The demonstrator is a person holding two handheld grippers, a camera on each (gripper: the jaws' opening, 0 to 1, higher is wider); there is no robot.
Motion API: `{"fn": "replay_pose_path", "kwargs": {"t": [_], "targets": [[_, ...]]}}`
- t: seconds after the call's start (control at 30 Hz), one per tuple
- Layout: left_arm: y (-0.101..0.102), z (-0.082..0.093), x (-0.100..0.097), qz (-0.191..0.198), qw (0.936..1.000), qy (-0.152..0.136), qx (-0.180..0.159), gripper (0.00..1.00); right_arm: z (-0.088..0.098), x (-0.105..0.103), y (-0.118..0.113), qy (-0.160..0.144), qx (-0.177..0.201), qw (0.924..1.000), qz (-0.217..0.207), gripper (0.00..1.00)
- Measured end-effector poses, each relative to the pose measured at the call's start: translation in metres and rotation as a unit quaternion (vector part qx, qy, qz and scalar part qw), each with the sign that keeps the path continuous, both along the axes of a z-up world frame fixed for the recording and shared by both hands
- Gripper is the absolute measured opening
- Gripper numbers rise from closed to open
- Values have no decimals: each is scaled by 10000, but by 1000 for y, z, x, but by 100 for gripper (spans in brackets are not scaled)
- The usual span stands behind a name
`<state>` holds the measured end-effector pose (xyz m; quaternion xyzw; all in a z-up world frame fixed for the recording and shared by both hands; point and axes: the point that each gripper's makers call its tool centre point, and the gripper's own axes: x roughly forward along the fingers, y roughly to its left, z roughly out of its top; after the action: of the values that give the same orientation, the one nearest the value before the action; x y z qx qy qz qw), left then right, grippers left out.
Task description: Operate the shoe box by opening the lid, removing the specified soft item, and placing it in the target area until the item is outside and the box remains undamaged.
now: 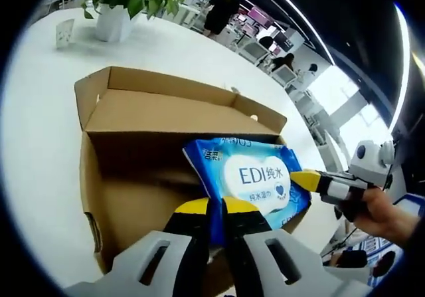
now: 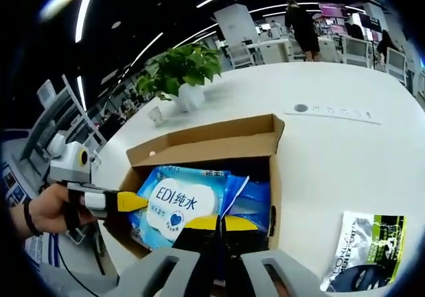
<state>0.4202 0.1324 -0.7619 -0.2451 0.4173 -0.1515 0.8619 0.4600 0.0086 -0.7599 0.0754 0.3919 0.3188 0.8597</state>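
An open brown cardboard shoe box [image 1: 133, 114] [image 2: 212, 141] stands on a white table, its lid flap raised at the far side. A blue wipes pack [image 1: 255, 174] [image 2: 176, 204] with a white label sits in the box's opening, partly above the rim. My left gripper [image 1: 216, 210] is shut on the pack's near edge; in the right gripper view its yellow tip [image 2: 129, 200] meets the pack from the left. My right gripper [image 2: 219, 225] looks shut on the pack's opposite edge, and it enters the left gripper view [image 1: 307, 179] from the right. More blue material [image 2: 252, 200] lies beside the pack in the box.
A potted plant [image 1: 119, 4] [image 2: 182, 71] and a small card stand [image 1: 64, 32] stand beyond the box. A black and green packet [image 2: 365, 250] lies on the table [image 2: 332, 151] to the right. People, desks and chairs are far behind.
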Motion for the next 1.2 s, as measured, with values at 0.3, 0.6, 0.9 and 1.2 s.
{"fn": "replay_pose_path", "kwargs": {"t": [0.3, 0.6, 0.9, 1.2], "targets": [[-4, 15, 0, -41, 9998, -189, 84, 3, 13, -2, -5, -118, 90, 9999, -36, 0], [-21, 31, 4, -193, 9990, -368, 147, 3, 26, -3, -22, -239, 130, 9996, -121, 0], [-48, 39, 9, -438, 9978, -464, 164, 3, 34, -6, -53, -328, 106, 9989, -308, 0], [-85, 43, 12, -771, 9954, -525, 213, 3, 36, -12, -92, -358, 119, 9975, -596, 0]]}}
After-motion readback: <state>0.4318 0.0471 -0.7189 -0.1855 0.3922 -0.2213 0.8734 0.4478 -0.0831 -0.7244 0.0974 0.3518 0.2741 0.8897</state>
